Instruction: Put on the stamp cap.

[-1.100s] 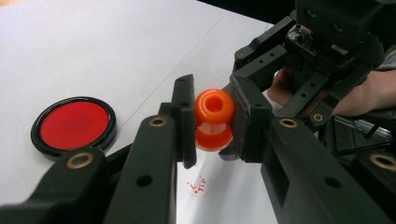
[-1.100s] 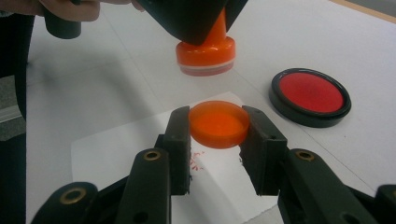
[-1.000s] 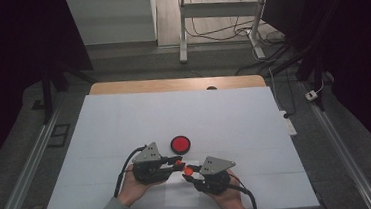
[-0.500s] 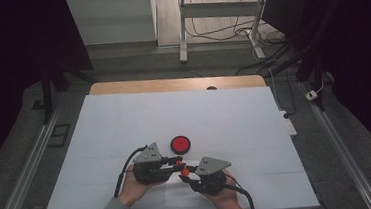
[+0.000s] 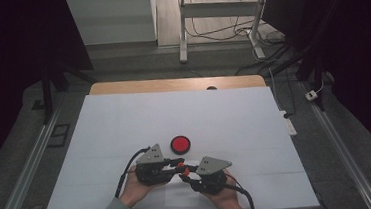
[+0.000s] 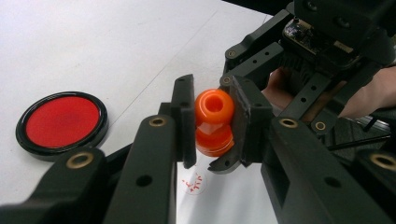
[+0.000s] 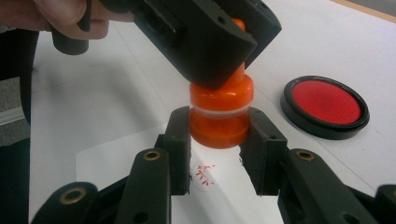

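Left gripper view looks down on an orange stamp [image 6: 214,122], a glossy plastic piece with a rounded knob on top, dimpled at its centre, a narrower waist and a wider drum-shaped base below. It is held just above a white paper sheet [image 6: 224,196] that bears a small red stamped mark [image 6: 192,184]. The left gripper [image 6: 212,119] pinches the knob between its two black pads, while the right gripper [image 7: 217,128] clamps the wider base from the opposite side, so both tools grip the same stamp, one above the other. In the right gripper view a pale seam rings the stamp where knob part and base meet. A round red ink pad [image 5: 180,144] in a black rim lies on the white table [image 5: 124,119] just beyond the grippers, apart from them. From the high view, the stamp shows as a small orange spot between the two gripper noses, near the front edge of the table. Compared with the frames from a second and half a second ago, nothing has shifted: both hands, the stamp and the ink pad sit where they were.
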A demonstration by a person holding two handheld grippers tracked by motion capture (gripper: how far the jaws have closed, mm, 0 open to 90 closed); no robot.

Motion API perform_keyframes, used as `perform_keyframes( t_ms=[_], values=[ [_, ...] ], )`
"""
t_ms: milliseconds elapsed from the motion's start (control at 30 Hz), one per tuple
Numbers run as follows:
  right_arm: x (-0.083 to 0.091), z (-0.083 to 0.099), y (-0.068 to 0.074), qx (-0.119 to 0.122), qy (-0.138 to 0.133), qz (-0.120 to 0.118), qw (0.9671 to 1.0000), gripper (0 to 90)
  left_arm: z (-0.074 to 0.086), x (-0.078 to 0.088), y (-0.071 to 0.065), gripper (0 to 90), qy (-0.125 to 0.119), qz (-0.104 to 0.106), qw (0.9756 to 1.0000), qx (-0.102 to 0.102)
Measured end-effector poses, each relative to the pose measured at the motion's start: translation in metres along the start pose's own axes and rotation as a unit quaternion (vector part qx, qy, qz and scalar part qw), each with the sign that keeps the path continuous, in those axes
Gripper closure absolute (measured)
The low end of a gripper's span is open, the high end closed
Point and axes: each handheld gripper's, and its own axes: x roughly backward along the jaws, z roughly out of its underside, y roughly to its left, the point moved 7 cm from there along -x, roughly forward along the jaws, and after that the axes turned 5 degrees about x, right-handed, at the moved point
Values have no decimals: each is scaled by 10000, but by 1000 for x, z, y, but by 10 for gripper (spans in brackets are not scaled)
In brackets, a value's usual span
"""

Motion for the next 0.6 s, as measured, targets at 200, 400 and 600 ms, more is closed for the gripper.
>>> perform_keyframes(
  t_ms=[200, 400, 600],
  values=[
    [0, 0, 0, -20, -4, 16, 10000, 639, 1, -1, -1, 722, 11, 9, 10000, -4],
    [0, 0, 0, -22, -8, 13, 10000, 639, 1, -3, -2, 722, 24, 26, 10000, -17],
    [1, -1, 0, -27, -28, 22, 10000, 639, 1, -4, -2, 722, 35, 25, 10000, -26]
  ],
)
